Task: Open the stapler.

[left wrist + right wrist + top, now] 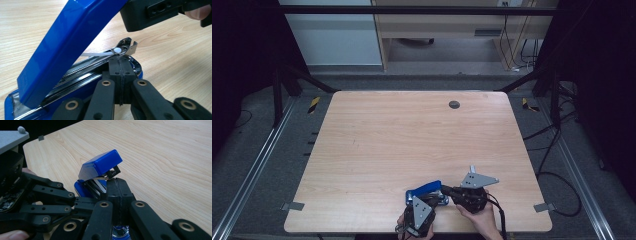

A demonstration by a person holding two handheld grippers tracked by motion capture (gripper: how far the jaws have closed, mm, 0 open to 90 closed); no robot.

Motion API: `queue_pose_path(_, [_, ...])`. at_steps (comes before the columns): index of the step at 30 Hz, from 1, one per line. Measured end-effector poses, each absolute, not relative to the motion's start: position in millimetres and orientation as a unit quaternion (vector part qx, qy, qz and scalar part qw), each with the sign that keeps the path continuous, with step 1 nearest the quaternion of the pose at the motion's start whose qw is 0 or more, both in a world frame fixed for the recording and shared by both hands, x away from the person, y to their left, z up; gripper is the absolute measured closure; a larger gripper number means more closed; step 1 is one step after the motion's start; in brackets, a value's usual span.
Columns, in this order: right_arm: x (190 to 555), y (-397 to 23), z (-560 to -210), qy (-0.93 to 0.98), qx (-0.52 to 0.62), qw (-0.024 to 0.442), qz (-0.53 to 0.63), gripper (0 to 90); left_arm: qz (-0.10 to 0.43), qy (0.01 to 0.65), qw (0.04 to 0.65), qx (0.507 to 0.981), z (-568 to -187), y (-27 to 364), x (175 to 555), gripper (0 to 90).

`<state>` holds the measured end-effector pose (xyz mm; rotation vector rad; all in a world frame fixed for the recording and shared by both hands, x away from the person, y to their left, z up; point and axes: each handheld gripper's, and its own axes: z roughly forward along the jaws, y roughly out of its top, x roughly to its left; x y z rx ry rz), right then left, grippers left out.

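Blue stapler (427, 190) lies opened between 2 hand-held grippers.

Pale wood-grain worktop (412, 135) w/ rounded corners on grey carpeted floor (257, 165). Light wooden desk (452, 22) behind, black cables (557, 150) at right. Sides dark.

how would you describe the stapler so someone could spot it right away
Look at the near edge of the light wooden table, just ahead of the person's hands. Between the two black claws sits a glossy blue stapler with its blue lid tilted up and its shiny metal staple rail bared, the one bright-coloured thing there.
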<state>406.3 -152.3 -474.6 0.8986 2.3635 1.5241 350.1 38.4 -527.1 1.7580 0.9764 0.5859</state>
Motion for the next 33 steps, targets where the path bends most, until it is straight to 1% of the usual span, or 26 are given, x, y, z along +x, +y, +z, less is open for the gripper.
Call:
queue_pose_path(8, [406.5,-152.1,-474.2,0.796,0.301,0.092,0.517,90.0,0.252,0.4,0.5,0.726,-528.2,36.6,348.5,89.7])
queue_pose_path(15, [408.7,-150.5,-471.6,0.792,0.297,0.08,0.527,90.0,0.248,0.399,0.501,0.726,-528.2,36.9,349.1,89.8])
queue_pose_path(33, [410.4,-138.5,-464.6,0.787,0.29,0.078,0.539,90.0,0.248,0.397,0.504,0.726,-529.1,37.3,348.9,89.8])
